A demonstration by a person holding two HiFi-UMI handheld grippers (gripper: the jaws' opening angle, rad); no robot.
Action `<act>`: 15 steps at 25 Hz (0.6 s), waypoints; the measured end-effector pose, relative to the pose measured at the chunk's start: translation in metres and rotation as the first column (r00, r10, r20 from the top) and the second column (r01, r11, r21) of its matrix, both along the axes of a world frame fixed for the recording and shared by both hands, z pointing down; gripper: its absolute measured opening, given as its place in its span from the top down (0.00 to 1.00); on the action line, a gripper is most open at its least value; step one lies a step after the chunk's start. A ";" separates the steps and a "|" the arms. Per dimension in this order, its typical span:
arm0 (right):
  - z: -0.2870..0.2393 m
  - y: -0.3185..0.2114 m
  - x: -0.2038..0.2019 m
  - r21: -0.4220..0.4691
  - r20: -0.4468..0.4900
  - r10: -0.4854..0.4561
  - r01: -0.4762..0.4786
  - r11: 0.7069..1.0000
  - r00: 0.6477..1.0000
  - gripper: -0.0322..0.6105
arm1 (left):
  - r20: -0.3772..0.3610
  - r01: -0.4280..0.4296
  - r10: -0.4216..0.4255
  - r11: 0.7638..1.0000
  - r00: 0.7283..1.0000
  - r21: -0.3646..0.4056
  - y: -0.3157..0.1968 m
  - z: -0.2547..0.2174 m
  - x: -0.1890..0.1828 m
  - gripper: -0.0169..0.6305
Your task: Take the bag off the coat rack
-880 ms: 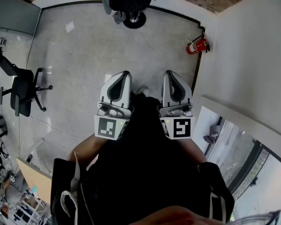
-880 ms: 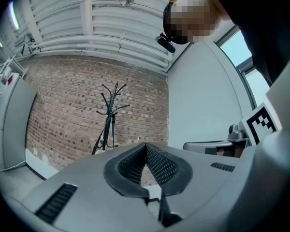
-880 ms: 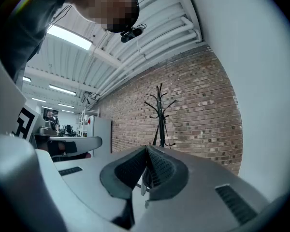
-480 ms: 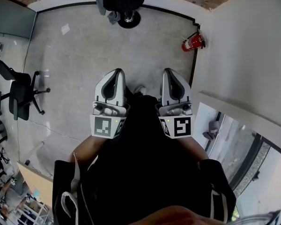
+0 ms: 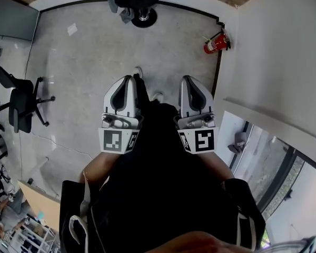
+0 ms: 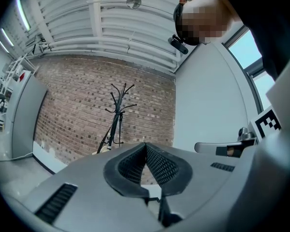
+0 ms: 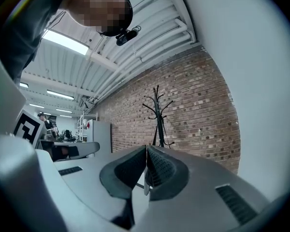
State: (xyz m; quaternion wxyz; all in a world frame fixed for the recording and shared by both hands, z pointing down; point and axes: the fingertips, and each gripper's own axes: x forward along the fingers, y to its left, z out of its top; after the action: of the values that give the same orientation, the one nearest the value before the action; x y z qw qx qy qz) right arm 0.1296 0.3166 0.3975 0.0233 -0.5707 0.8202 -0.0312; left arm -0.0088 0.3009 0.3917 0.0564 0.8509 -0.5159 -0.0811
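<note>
Left gripper view showed a strap [image 6: 108, 134] dangling from the coat rack [image 6: 118, 103], likely a soft, light bag's best hold; left gripper [image 6: 145, 145] and right gripper [image 7: 146, 148] were closed, empty.

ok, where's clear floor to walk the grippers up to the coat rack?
Grey concrete floor lies bare from the left gripper and right gripper up to the black coat rack, bordered left by the black office chair, right by the red fire extinguisher at the white wall. Crowded only along the left edge, around that chair.
</note>
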 end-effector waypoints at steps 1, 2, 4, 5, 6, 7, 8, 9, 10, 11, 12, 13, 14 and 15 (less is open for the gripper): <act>0.001 0.000 -0.001 -0.002 0.010 -0.005 0.005 1.000 1.000 0.92 | 0.006 -0.002 0.002 1.000 1.000 -0.003 0.000 0.001 0.001 0.94; 0.003 -0.001 -0.002 -0.006 0.017 -0.010 0.011 1.000 1.000 0.92 | 0.011 -0.003 0.003 1.000 1.000 -0.007 0.001 0.003 0.001 0.94; 0.006 0.000 -0.004 -0.017 0.017 -0.020 0.021 1.000 1.000 0.92 | 0.011 -0.003 0.004 1.000 1.000 -0.023 0.001 0.007 0.002 0.94; 0.008 0.001 -0.004 -0.023 0.012 -0.026 0.026 0.999 1.000 0.92 | 0.007 -0.004 0.004 1.000 1.000 -0.031 0.001 0.008 0.003 0.94; 0.008 0.001 -0.005 -0.028 0.005 -0.031 0.031 0.999 1.000 0.92 | 0.001 -0.006 0.006 0.999 1.000 -0.038 0.000 0.009 0.004 0.94; 0.009 0.001 -0.006 -0.032 0.000 -0.035 0.035 0.999 0.999 0.92 | -0.006 -0.011 0.011 0.999 1.000 -0.042 -0.002 0.010 0.005 0.94; 0.009 0.000 -0.007 -0.035 -0.004 -0.037 0.036 0.999 0.999 0.92 | -0.012 -0.018 0.017 0.999 1.000 -0.043 -0.005 0.009 0.006 0.94; 0.010 -0.002 -0.007 -0.036 -0.005 -0.035 0.035 0.999 0.999 0.92 | -0.017 -0.026 0.025 0.999 1.000 -0.042 -0.007 0.009 0.007 0.94; 0.010 -0.005 -0.006 -0.037 -0.005 -0.030 0.030 0.999 1.000 0.92 | -0.020 -0.034 0.033 0.999 0.999 -0.039 -0.011 0.009 0.009 0.94; 0.010 -0.009 -0.004 -0.037 -0.003 -0.022 0.022 0.999 1.000 0.92 | -0.022 -0.041 0.040 0.998 0.999 -0.037 -0.015 0.009 0.011 0.94; 0.011 -0.014 -0.001 -0.037 -0.001 -0.012 0.012 0.999 1.000 0.92 | -0.021 -0.047 0.046 0.998 0.999 -0.035 -0.019 0.009 0.013 0.94; 0.011 -0.019 0.002 -0.036 -0.001 -0.001 0.001 0.999 1.000 0.92 | -0.019 -0.051 0.051 0.998 0.999 -0.033 -0.025 0.009 0.014 0.94; 0.011 -0.025 0.004 -0.036 -0.003 0.010 -0.010 0.999 1.000 0.92 | -0.017 -0.055 0.054 0.998 0.998 -0.031 -0.031 0.009 0.014 0.94; 0.011 -0.032 0.006 -0.035 -0.007 0.020 -0.020 0.999 1.000 0.92 | -0.016 -0.058 0.058 0.998 0.998 -0.029 -0.038 0.008 0.013 0.94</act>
State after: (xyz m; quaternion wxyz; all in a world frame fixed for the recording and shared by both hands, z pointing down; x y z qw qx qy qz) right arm 0.1353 0.2845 0.4083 0.0108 -0.5793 0.8139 -0.0437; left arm 0.0043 0.2632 0.3997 0.0752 0.8639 -0.4918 -0.0783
